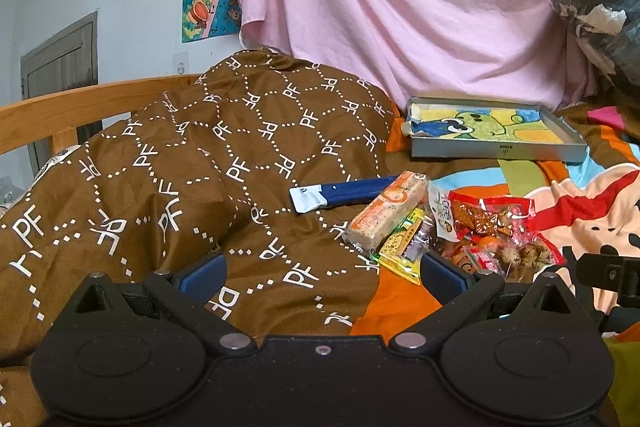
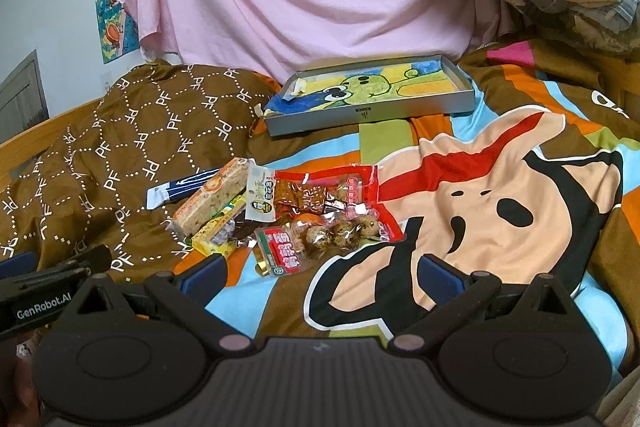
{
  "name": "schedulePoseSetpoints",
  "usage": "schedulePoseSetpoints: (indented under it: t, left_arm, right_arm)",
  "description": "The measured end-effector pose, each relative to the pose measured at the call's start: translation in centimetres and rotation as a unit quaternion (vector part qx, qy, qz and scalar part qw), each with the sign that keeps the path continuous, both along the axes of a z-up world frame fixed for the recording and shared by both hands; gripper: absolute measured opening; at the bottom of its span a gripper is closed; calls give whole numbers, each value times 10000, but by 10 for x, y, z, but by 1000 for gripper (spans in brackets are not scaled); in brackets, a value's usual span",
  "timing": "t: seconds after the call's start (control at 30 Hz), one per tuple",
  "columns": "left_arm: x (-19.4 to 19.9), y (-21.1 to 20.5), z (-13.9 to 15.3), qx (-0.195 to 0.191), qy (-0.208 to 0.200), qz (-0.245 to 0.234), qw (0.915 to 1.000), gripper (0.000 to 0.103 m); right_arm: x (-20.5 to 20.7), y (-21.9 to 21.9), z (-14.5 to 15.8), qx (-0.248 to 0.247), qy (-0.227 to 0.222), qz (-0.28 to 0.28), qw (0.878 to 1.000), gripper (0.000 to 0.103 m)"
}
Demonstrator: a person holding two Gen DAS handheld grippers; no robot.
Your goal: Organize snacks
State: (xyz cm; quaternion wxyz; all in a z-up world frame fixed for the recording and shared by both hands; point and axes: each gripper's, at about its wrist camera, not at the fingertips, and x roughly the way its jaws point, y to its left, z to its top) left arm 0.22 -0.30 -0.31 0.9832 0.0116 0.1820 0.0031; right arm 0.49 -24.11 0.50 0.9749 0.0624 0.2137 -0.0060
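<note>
Both my left gripper (image 1: 320,273) and right gripper (image 2: 320,271) hang spread, empty; heaped crinkly snack packets (image 2: 296,215) may slide off the soft printed quilt (image 2: 500,195) before reaching the shallow grey tray (image 2: 372,113).

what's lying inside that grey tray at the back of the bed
The grey tray holds only a colourful cartoon drawing of a green character, lining its floor. No snacks are in it. Whatever lies beneath the drawing is covered.

Glossy plastic snack wrappers (image 2: 320,211); matt cloth quilt (image 1: 168,163)

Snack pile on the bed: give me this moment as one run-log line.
left claw: open, empty | right claw: open, empty | snack pile: untouched on bedspread | grey tray: behind pile, no snacks
</note>
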Motion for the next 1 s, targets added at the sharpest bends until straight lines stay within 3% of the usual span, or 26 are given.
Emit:
schedulePoseSetpoints:
  t: [0.63,1.0]
  left_arm:
    - [3,-10,4,38,347,-8,9994,102]
    - [-2,-26,20,211,376,53,9991,102]
  right_arm:
    - [6,-11,-5,401,410,17,9984,103]
    - [-5,-19,5,574,270,60,9980,103]
